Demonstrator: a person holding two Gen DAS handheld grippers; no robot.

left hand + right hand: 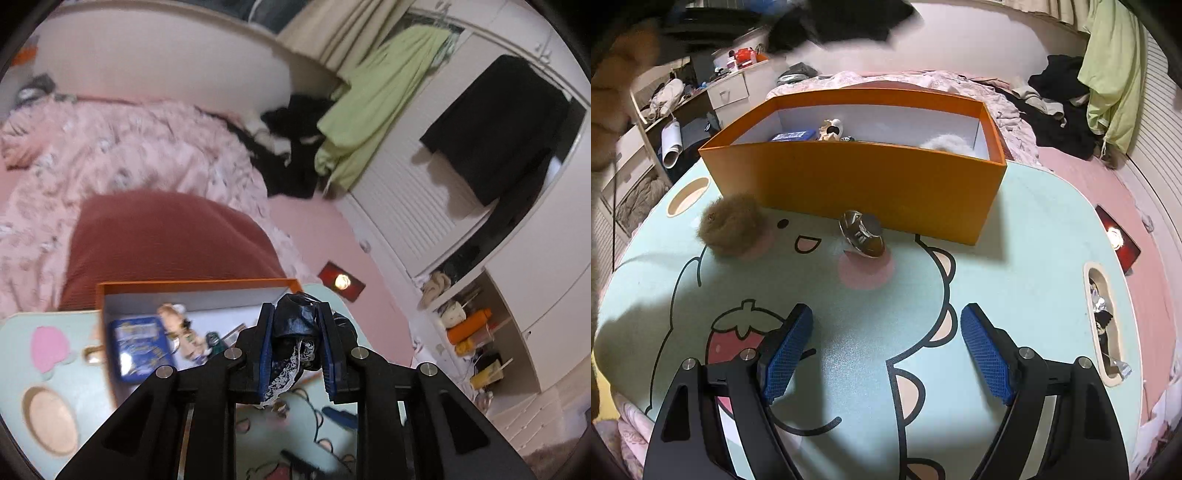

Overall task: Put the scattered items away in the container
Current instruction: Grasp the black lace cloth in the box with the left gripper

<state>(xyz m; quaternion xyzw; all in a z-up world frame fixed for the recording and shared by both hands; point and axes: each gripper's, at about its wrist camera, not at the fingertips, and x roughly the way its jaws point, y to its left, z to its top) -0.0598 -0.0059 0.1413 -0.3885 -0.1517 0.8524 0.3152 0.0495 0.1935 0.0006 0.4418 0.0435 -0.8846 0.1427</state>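
Left claw [295, 325] pinches a dark lace-trimmed cloth [295, 332] above the orange box [857, 177].
Only the right view shows the spread right claw [886, 325], brown fluff ball [729, 225] and metal trinket [862, 232] on the table [1015, 258] before the box.

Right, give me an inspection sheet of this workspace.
Surface: mint cartoon-print table set on a pink bed.
Job's things: orange box already holds a blue tin, a figurine and something white and fluffy; a brown fuzzy ball and a metallic ornament wait in front of it.
Clutter: clothes on the bed, bottles on a shelf.
Grippers: left tool shut on a dark lace-trimmed fabric item; right tool open, empty.
Cables: nothing seen.
Surroundings: bedroom, wardrobe, green cloth hanging.
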